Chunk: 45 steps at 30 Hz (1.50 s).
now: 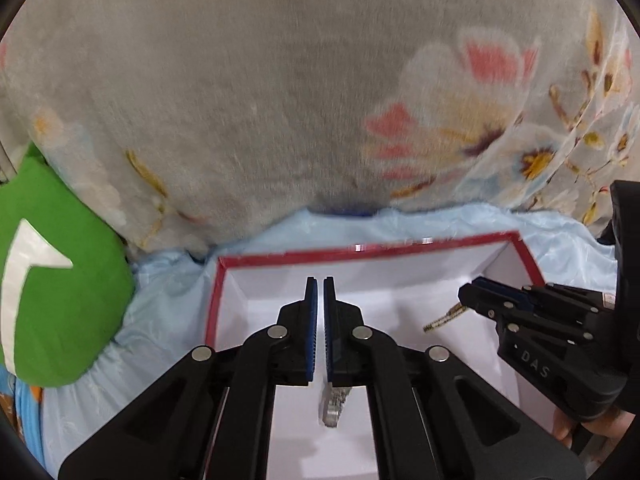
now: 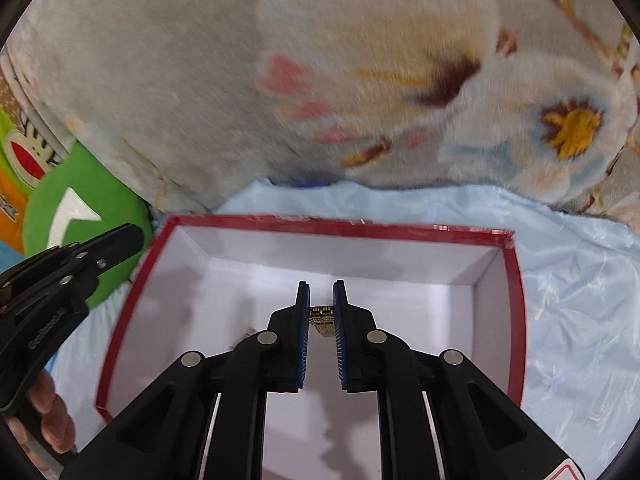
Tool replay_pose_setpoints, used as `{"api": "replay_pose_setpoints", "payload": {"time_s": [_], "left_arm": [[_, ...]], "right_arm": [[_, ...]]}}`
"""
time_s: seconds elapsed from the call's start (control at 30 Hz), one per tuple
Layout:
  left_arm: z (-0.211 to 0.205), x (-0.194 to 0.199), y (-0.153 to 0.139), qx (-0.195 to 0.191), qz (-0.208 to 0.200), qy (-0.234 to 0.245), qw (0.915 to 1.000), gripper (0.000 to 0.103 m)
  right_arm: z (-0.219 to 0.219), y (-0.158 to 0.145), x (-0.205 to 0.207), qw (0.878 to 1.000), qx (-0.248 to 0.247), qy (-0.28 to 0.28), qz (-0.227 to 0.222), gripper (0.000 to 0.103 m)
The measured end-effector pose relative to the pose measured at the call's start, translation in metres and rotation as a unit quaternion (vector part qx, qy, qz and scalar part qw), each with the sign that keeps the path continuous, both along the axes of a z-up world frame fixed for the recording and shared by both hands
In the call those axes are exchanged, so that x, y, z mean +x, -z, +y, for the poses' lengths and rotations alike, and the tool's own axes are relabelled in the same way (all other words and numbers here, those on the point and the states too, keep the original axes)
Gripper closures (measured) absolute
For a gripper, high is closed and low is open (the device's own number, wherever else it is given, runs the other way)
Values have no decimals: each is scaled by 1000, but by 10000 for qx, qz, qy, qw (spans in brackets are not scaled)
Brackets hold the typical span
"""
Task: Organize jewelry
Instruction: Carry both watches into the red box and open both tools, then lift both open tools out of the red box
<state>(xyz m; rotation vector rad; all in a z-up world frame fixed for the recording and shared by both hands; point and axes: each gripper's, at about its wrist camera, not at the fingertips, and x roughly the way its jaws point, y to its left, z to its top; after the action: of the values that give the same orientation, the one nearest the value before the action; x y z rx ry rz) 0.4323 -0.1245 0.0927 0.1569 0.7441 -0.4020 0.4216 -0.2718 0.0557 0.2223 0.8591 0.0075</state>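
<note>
Behind everything sits a plush floral blanket (image 1: pixel 248 92), with a pale blue satin sheet (image 2: pixel 568 320) spread under the work and a green cushion (image 1: pixel 60 280) off to the left. On the sheet lies a red-rimmed white box (image 2: pixel 516 280), lid off, and both your tools hover over its inside.

Your right gripper (image 2: pixel 321 308) is clamped on a gold link bracelet (image 2: pixel 322 318) that hangs just below the pads, over the box floor. Your left gripper (image 1: pixel 320 300) has its pads pressed nearly together; a silver link piece (image 1: pixel 334 400) dangles beneath them, apparently pinched, though the contact itself is hidden.

To do this well, I'd lower each piece until its loose end touches the floor, keep the two apart so links don't tangle, then release.

The left view shows the gold bracelet from the side, sticking out of the right jaws; it also shows the silver piece, which the right view barely catches. The right view shows the whole box rim and your hand (image 2: pixel 52 420) on the left tool.
</note>
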Motion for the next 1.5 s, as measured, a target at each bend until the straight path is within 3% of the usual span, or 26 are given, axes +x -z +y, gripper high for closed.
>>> {"api": "replay_pose_setpoints", "payload": {"time_s": [0.17,0.23,0.3,0.47,0.53,0.63,0.8,0.93,1.07,1.2,1.5], "left_arm": [[-2,-3,29,239,551,204,9980,95],[-3,-4,38,310,683,209,9970,73],[-2,-3,47,329,786,139,9963,66],[2,-3,57,262,858,41,9960,60],[4,-4,58,317,768,-47,9965,52],[8,-9,55,316,662,-116,9972,50],[25,-36,39,182,450,-223,9986,46],[42,-81,23,90,172,-253,9995,33],[66,-137,18,14,155,-262,9995,31],[91,-187,28,-42,326,-325,9989,31],[127,-268,71,-36,630,-729,9953,30]], "right_arm": [[-1,25,5,9984,-161,-15,542,92],[-1,32,4,9972,-205,-12,713,92],[-2,37,2,9963,-306,9,800,92],[1,34,-6,9954,-669,56,685,87],[0,28,-17,9965,-594,98,573,83],[-6,17,-35,9979,-515,172,364,82],[-4,-12,-90,9985,-496,204,-120,81],[-4,-30,-151,9978,-412,325,-398,75],[-2,-33,-219,9970,-381,465,-485,73],[1,-19,-283,9943,-688,711,-391,69],[-2,46,-377,9922,-67,1244,67,69]]}}
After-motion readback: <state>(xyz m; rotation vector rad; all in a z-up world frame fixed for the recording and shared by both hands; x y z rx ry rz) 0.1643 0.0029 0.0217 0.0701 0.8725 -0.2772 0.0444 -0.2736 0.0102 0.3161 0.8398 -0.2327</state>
